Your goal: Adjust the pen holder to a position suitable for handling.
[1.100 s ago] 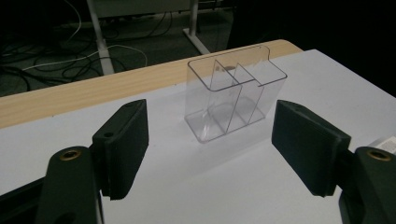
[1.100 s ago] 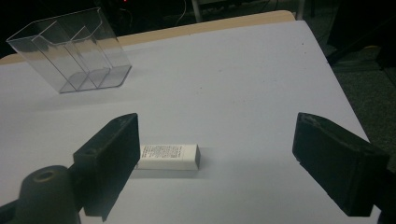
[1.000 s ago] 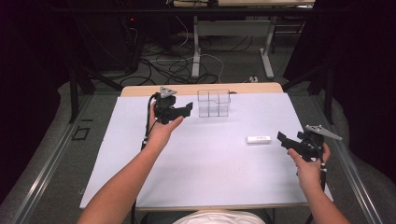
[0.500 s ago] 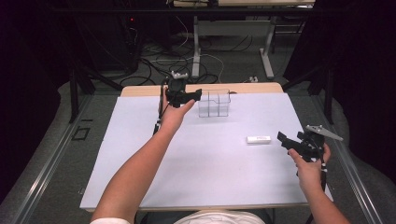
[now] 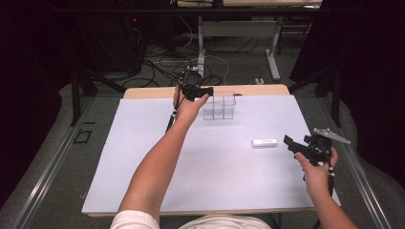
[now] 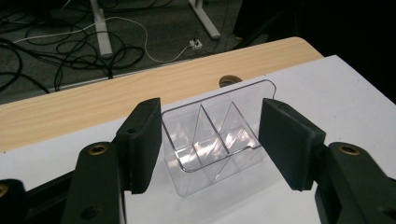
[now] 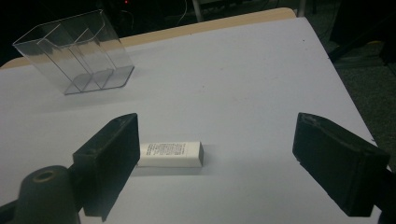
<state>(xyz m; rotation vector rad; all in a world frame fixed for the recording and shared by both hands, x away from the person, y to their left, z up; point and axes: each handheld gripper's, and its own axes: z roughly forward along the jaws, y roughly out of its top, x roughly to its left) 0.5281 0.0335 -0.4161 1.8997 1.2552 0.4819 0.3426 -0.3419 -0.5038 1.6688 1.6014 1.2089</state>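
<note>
High view: the left gripper (image 5: pixel 206 90) hovers at the clear, ribbed plastic organizer (image 5: pixel 219 105) near the table's far edge; left gripper view has its matte black jaws, just closing, flanking it untouched; right gripper view shows the right gripper (image 7: pixel 215 163) gaping over a white rectangular eraser (image 7: pixel 171 154).

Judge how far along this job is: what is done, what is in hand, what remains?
Done: nothing looks placed; the clear divided holder stands empty. In hand: the left gripper straddles the holder, its jaws just closing, pads not yet touching it. Left: probably the white box, lying flat on the white mat before the open right gripper, untouched.
</note>
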